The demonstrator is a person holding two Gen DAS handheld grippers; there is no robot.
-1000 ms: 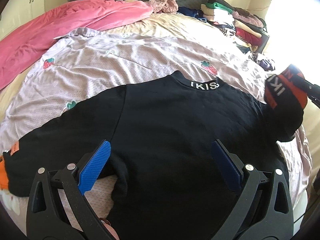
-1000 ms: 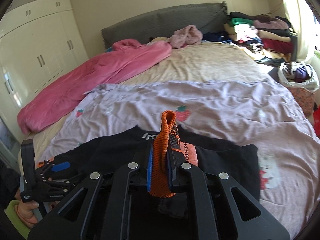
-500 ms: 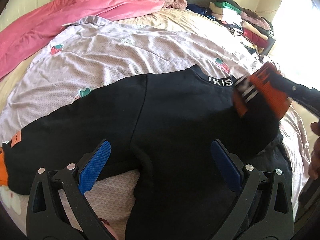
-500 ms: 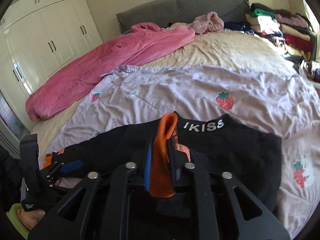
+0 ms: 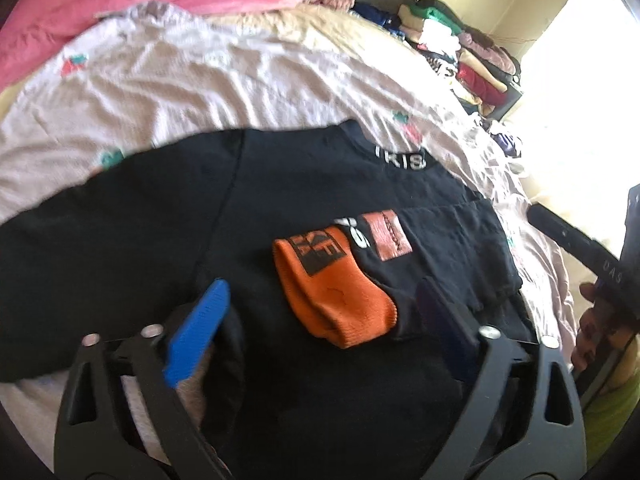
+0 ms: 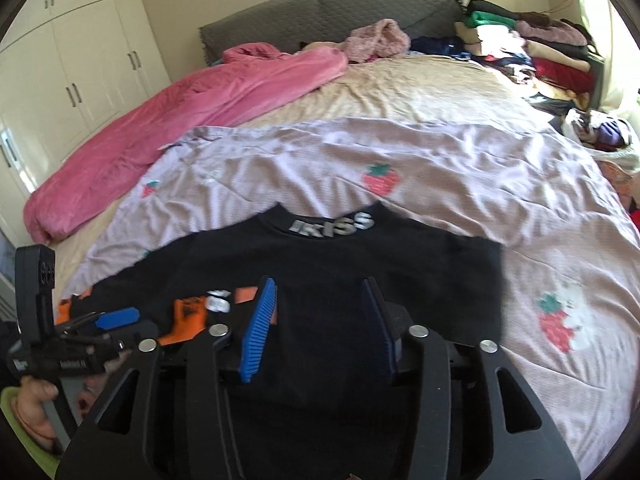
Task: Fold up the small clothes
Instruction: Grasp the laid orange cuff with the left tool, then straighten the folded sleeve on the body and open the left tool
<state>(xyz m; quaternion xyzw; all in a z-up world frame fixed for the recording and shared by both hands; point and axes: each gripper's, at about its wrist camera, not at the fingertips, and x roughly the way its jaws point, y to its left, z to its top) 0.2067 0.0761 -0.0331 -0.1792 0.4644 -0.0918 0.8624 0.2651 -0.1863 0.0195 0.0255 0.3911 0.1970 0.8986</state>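
A small black sweatshirt [image 5: 280, 200] with white collar lettering lies flat on the lilac strawberry sheet [image 5: 200, 80]; it also shows in the right wrist view [image 6: 340, 264]. Its right sleeve is folded across the chest, and the orange cuff [image 5: 332, 288] rests there, seen too in the right wrist view [image 6: 188, 312]. My left gripper [image 5: 320, 320] is open and empty, low over the hem, its jaws on either side of the cuff. My right gripper [image 6: 320, 320] is open and empty above the shirt's right half.
A pink duvet [image 6: 180, 108] lies along the bed's far left. A pile of folded clothes [image 6: 532, 44] stands at the far right by the grey headboard [image 6: 320, 12]. White wardrobes [image 6: 80, 60] line the left wall. A bag of clothes [image 6: 600, 136] sits off the bed's right edge.
My right gripper carried the orange-cuffed sleeve leftward over the chest, opened and let it go, then drew back right. The left gripper stayed open over the hem.
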